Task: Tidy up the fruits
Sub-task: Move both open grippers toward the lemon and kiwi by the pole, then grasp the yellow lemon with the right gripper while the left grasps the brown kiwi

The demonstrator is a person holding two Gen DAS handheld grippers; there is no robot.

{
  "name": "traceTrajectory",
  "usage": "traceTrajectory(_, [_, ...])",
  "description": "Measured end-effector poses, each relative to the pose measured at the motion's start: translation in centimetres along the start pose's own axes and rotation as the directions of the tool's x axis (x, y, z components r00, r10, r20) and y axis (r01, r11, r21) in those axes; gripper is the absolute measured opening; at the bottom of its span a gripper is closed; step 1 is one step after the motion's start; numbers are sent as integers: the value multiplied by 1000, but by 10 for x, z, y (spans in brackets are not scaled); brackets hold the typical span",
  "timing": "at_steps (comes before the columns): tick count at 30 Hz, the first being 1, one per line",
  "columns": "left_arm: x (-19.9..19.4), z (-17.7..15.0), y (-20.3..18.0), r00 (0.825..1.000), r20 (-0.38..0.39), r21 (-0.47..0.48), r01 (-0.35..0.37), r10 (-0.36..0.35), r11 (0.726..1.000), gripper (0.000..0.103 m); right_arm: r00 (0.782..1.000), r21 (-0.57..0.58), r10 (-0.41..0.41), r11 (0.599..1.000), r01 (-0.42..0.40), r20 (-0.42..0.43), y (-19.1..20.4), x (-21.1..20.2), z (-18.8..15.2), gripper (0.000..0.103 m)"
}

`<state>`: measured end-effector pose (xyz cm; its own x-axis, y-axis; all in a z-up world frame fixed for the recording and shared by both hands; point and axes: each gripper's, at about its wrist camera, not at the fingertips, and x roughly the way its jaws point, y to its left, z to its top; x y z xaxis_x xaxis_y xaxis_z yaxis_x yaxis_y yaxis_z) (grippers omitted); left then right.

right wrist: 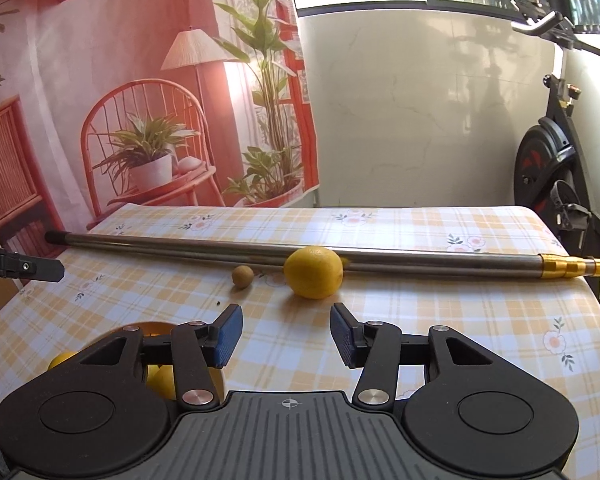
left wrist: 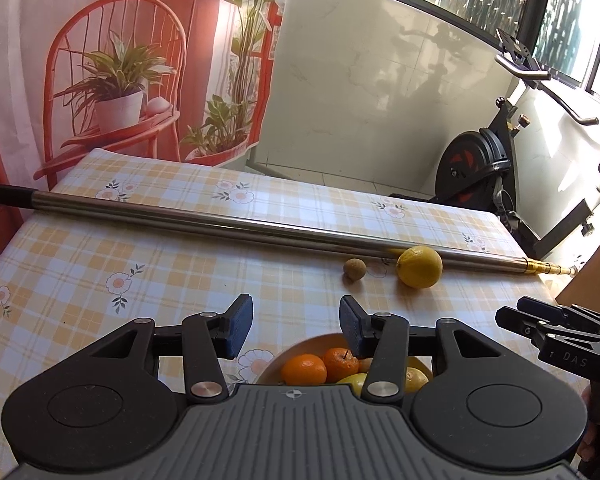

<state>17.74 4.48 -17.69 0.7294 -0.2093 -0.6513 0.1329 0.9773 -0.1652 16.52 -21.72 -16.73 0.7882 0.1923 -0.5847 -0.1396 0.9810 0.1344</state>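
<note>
Hovering with right gripper (right wrist: 286,336) and left gripper (left wrist: 296,328) both open and empty, risking bumping the lemon (right wrist: 313,273) near the table's (right wrist: 440,320) far edge, rolling it against the pole (right wrist: 420,262), away from the bowl (left wrist: 296,346).

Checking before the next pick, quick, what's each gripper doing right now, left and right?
Left gripper: open, nothing between its pads, above the bowl.
Right gripper: open, empty, short of the lemon.
</note>
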Motion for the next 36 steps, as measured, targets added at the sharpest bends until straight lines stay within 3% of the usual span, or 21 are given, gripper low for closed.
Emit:
traceTrajectory(5, [10,9,-1,1000,7,-3,2,-2,1000,50,1000,-49,-11,999,11,-1,-3,16,10,58])
traceTrajectory(15, [38,25,0,1000,3,-24,9,-9,1000,50,1000,-119,-14,993,12,-11,-7,74,30,72])
traceTrajectory(24, [66,36,1,999,-40,-34,19,-20,999,50,996,-207,-32,978,15,-78,1,144,39,72])
traceTrajectory(31, [87,39,-2,996,-79,-32,44,-46,999,50,987,-252,-58,967,19,-148,0,176,34,72])
traceTrajectory(36, [103,40,-11,992,-107,-26,64,-67,998,50,985,-220,-52,975,14,-167,-2,185,30,61])
